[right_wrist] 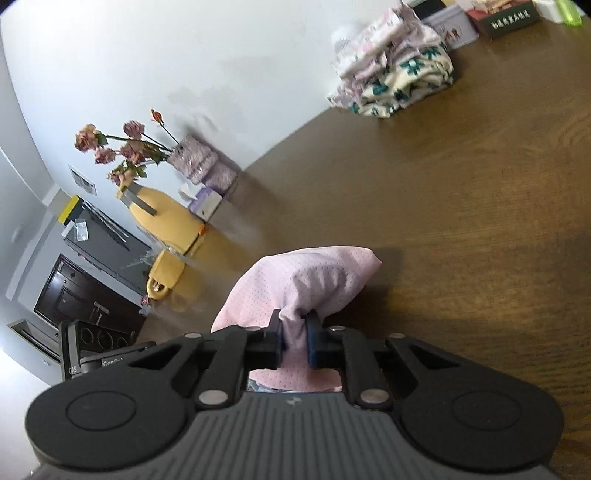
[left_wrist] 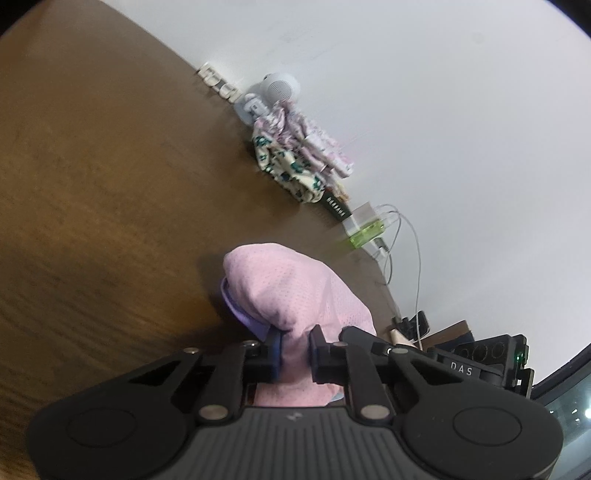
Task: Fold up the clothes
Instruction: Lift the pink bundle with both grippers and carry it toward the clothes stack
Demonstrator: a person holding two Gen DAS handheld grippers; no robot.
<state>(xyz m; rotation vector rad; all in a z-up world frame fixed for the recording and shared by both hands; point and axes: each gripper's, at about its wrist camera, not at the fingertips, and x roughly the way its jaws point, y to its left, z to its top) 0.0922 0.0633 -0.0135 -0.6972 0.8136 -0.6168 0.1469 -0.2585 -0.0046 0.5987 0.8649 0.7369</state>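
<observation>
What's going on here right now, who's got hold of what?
A person is folding clothes with a claw in each hand. The left claw and the right claw are each shut on a bunched part of the pink garment, held over the brown table. A pile of patterned clothes sits at the far side by the wall.

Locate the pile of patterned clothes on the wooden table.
The pile of patterned clothes sits at the table's far edge against the white wall, beside a lilac tin; in the left wrist view it lies below a white round device.
</observation>
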